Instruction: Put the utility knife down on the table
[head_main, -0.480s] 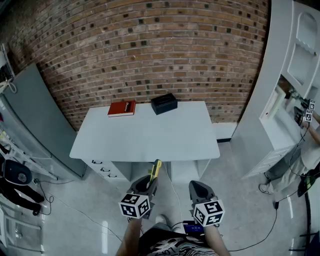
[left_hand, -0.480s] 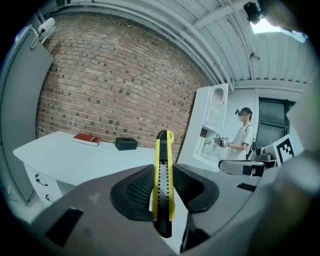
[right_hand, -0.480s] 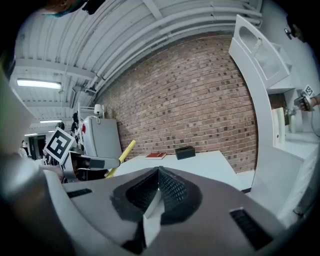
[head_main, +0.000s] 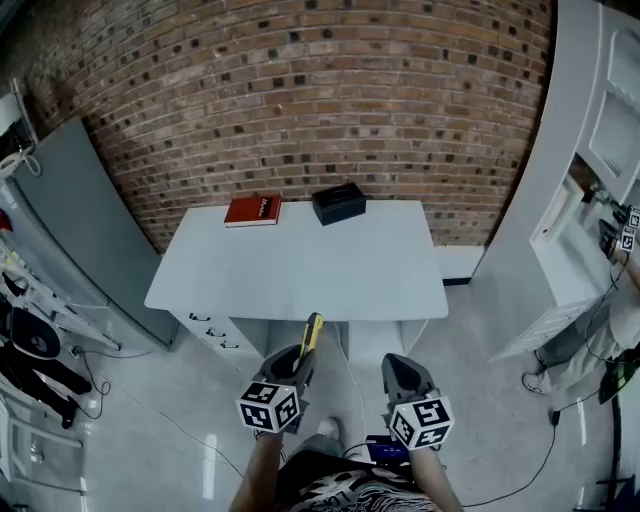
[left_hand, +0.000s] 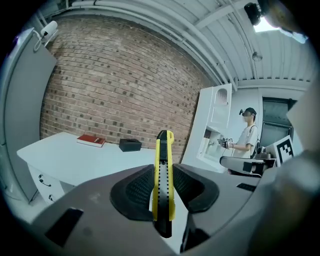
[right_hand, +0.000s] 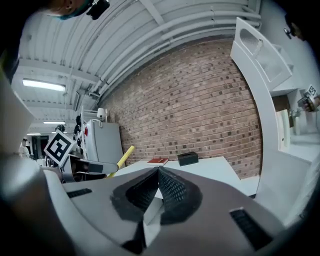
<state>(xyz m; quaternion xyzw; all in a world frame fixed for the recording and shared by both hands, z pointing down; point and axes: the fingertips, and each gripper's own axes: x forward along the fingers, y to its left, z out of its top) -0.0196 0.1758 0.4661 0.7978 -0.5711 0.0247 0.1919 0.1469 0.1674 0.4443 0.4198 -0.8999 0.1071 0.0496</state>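
Note:
A yellow and black utility knife (left_hand: 163, 175) stands upright between the jaws of my left gripper (left_hand: 162, 187), which is shut on it. In the head view the utility knife (head_main: 311, 334) sticks out of the left gripper (head_main: 293, 366) just in front of the white table (head_main: 300, 270). My right gripper (head_main: 397, 372) hangs beside it, below the table's front edge. In the right gripper view the right gripper (right_hand: 158, 186) is shut, its jaws meeting with nothing between them, and the utility knife (right_hand: 119, 159) shows at the left.
A red book (head_main: 253, 210) and a black box (head_main: 338, 203) lie at the table's far edge against the brick wall. A grey cabinet (head_main: 70, 220) stands left, white shelving (head_main: 585, 180) right. A person (left_hand: 246, 142) stands by the shelving. Drawers (head_main: 215, 330) sit under the table.
The view has shifted slightly; table and objects sit a little right and lower. Both grippers hold much the same pose, the knife still gripped in the left one.

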